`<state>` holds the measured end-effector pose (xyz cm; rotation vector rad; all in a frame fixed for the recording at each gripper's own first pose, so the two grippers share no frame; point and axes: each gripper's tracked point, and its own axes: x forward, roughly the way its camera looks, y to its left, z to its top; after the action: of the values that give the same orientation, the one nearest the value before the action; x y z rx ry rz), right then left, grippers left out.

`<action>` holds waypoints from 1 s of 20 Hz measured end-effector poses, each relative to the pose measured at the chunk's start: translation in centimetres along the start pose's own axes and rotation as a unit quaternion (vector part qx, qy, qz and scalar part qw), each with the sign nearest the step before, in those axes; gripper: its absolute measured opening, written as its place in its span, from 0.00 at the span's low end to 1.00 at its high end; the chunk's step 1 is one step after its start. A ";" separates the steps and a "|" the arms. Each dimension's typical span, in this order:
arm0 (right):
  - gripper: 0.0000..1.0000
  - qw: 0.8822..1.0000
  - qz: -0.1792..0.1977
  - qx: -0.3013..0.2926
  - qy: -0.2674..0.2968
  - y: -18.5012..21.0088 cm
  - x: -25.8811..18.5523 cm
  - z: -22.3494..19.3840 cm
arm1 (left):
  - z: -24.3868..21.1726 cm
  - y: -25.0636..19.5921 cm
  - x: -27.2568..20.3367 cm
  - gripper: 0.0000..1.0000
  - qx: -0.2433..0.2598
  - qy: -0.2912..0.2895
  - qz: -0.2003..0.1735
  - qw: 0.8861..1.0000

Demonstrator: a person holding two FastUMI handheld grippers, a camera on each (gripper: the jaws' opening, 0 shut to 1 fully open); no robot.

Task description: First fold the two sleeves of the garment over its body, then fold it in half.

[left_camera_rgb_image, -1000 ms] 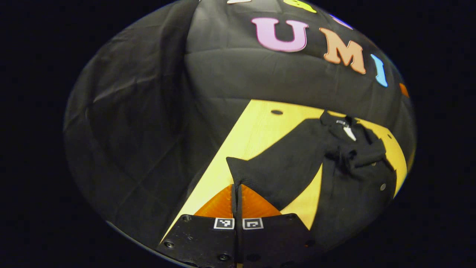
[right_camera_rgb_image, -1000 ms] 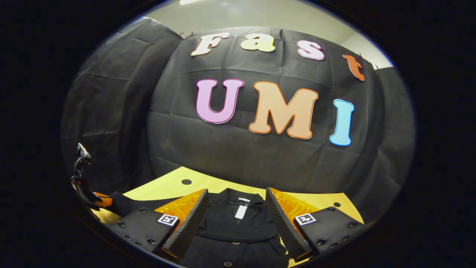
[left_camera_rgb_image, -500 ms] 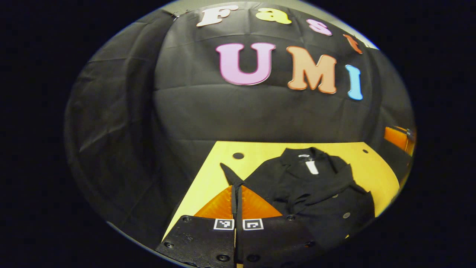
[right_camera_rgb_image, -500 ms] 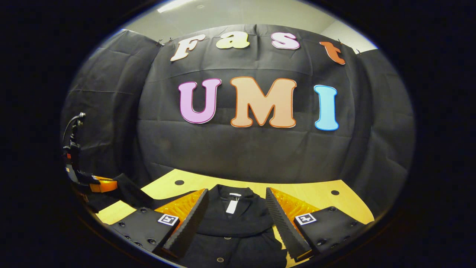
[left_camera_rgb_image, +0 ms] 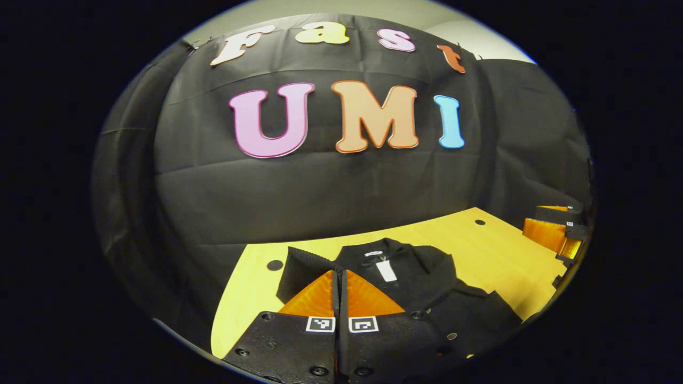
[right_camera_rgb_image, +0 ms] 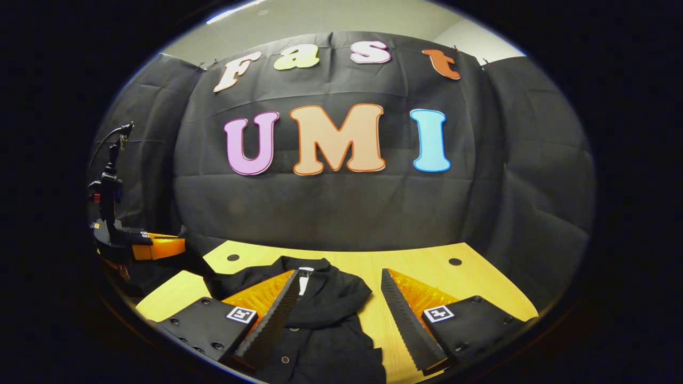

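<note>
Black cloth walls close off the booth behind a pale wooden worktop (right_camera_rgb_image: 469,282), where a dark buttoned garment (right_camera_rgb_image: 325,330) lies collar-away with its white neck tag (left_camera_rgb_image: 383,270) showing. One sleeve (left_camera_rgb_image: 299,272) is lifted off the wood at the garment's left side, its cuff end pinched between the closed fingers of the left gripper (left_camera_rgb_image: 339,290); it is held up and toward the collar, most likely so it can be carried across and laid over the body as the first fold. The right gripper (right_camera_rgb_image: 337,314) hovers above the garment's chest with its fingers spread wide and nothing between them, probably waiting clear of the cloth until its own sleeve's turn. Small round holes (right_camera_rgb_image: 454,262) dot the worktop's far edge, and pale buttons (right_camera_rgb_image: 314,346) run down the garment's front.
</note>
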<state>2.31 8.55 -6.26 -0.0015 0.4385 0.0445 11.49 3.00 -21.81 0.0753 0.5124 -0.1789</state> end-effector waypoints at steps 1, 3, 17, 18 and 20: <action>0.99 1.000 -0.006 0.002 0.002 -0.8 -0.1 -0.2 | 0.0 -1.2 0.5 0.00 0.001 0.003 -0.012 1.000; 0.99 1.000 -0.016 0.005 0.006 -2.3 -0.4 -0.7 | -0.1 -3.6 1.6 0.00 0.007 0.010 -0.033 0.999; 0.98 0.998 -0.036 0.002 0.043 -8.7 -0.6 -3.8 | -0.8 -16.3 8.0 0.33 0.035 0.031 -0.115 0.992; 0.98 0.999 -0.035 0.002 0.041 -8.8 -0.8 -3.7 | 0.5 -16.9 8.5 0.67 0.025 0.002 -0.112 0.993; 0.98 0.999 -0.029 0.001 0.035 -9.0 -0.8 -3.6 | 3.4 -16.4 6.9 0.93 0.020 -0.038 -0.101 0.994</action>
<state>0.43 -0.54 -9.26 -0.0139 0.5088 -0.0128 15.96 -14.59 -22.69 0.0554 0.4392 -0.3884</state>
